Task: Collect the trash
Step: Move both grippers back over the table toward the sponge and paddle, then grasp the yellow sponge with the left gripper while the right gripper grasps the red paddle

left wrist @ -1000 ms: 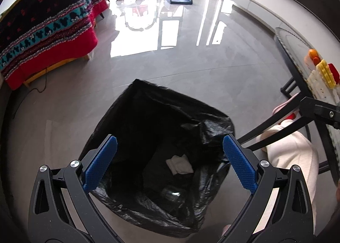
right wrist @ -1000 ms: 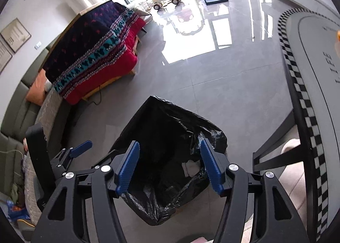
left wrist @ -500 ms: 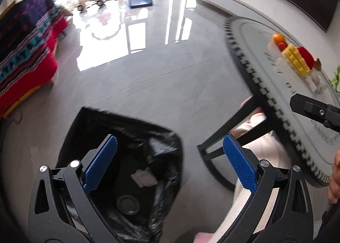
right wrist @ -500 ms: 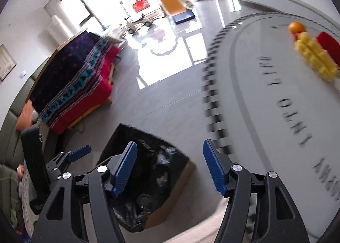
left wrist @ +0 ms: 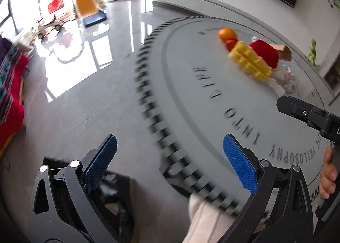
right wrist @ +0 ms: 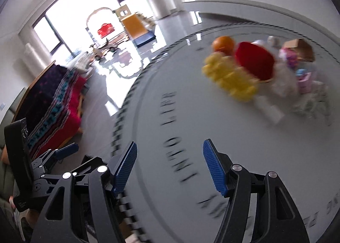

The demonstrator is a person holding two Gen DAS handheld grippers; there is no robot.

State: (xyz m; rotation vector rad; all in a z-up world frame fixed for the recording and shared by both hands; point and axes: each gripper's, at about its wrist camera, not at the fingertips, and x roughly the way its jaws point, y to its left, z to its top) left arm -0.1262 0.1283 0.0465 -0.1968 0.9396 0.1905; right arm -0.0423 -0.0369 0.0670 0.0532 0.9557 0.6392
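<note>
Right wrist view: my right tongs [right wrist: 167, 164] gape empty over the desk [right wrist: 191, 115]; left tongs [left wrist: 170, 158] are likewise spread. Crumpled white wrappers [right wrist: 310, 103] lie ahead and right, beyond the yellow block [right wrist: 231, 79]. They look light, soft, crushable; I'd pinch a raised fold.

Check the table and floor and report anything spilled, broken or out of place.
Nothing looks spilled or broken, though both views are motion-blurred. The only disorder is the jumble at the far side of the round table: an orange, yellow block, red item and crumpled whitish bits. The black trash bag sits on the floor below.
</note>
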